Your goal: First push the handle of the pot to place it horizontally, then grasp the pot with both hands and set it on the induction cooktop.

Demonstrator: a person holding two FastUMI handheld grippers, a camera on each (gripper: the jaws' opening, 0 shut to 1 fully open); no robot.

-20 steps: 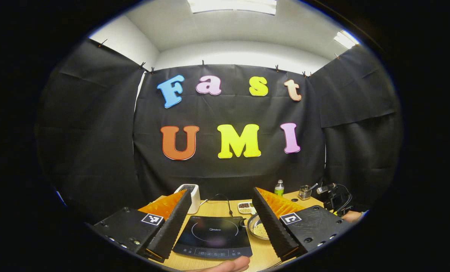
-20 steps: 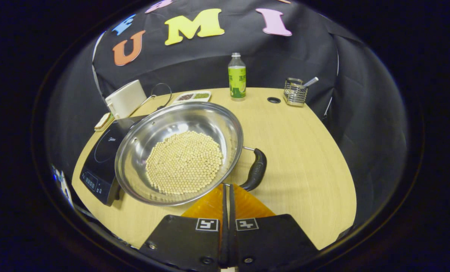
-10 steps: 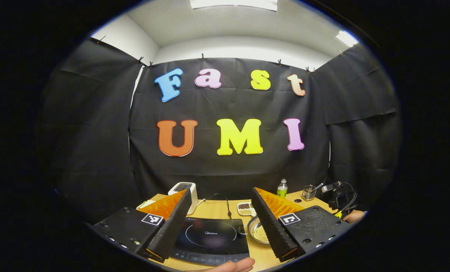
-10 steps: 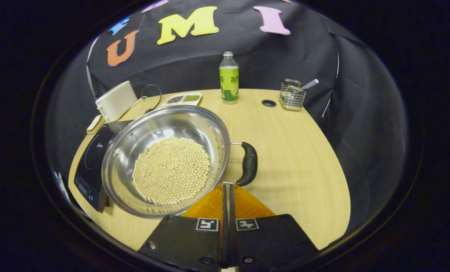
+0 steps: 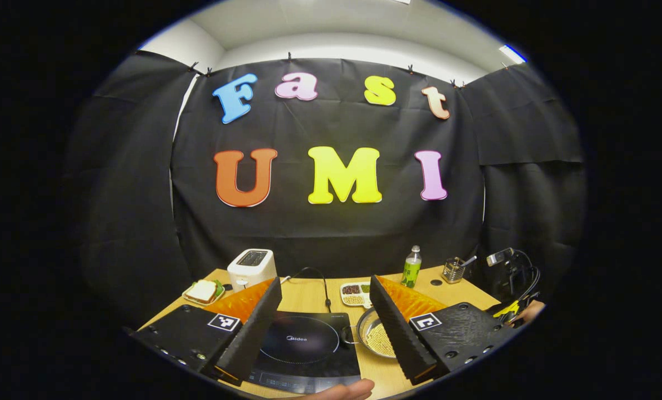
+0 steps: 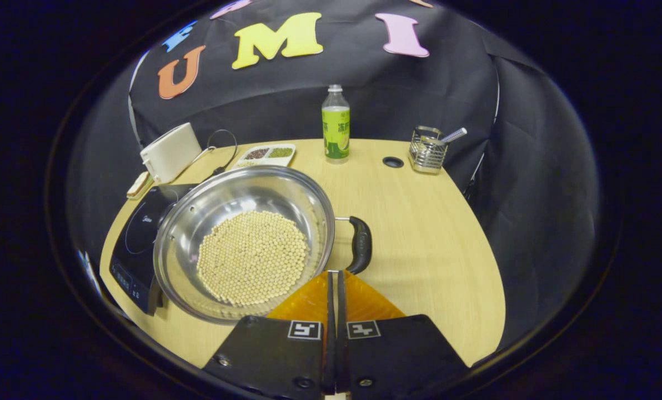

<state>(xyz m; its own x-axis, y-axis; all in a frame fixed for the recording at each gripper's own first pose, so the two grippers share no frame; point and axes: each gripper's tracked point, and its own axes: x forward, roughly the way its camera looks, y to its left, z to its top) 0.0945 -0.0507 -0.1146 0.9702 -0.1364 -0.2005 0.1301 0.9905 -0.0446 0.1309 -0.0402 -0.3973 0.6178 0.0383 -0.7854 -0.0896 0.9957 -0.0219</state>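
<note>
Right gripper view: right gripper (image 6: 334, 273) low over a round wooden table (image 6: 431, 233), fingers pressed together with nothing between them, tips just at the near end of the pot's handle (image 6: 360, 244). Steel pot (image 6: 245, 240) on the table, holding a layer of pale beans (image 6: 253, 256), its left edge overlapping the cooktop (image 6: 134, 244). Handle on the pot's right side, running toward the camera. Behind, along the table's far edge: toaster (image 6: 170, 152), divided tray (image 6: 265, 154), green-labelled bottle (image 6: 336, 125), wire caddy (image 6: 426, 151).

Left gripper view: left gripper (image 5: 325, 297) raised and well back from the table, fingers spread wide, nothing held. Between the fingers, the black cooktop (image 5: 303, 347) with the pot (image 5: 371, 336) just to its right, partly hidden by the right-hand finger. Toaster (image 5: 251, 268) and a plate with a sandwich (image 5: 202, 291) at far left. Bottle (image 5: 411, 267) and caddy (image 5: 453, 270) at far right. Part of a hand (image 5: 339, 390) at the bottom edge.
</note>
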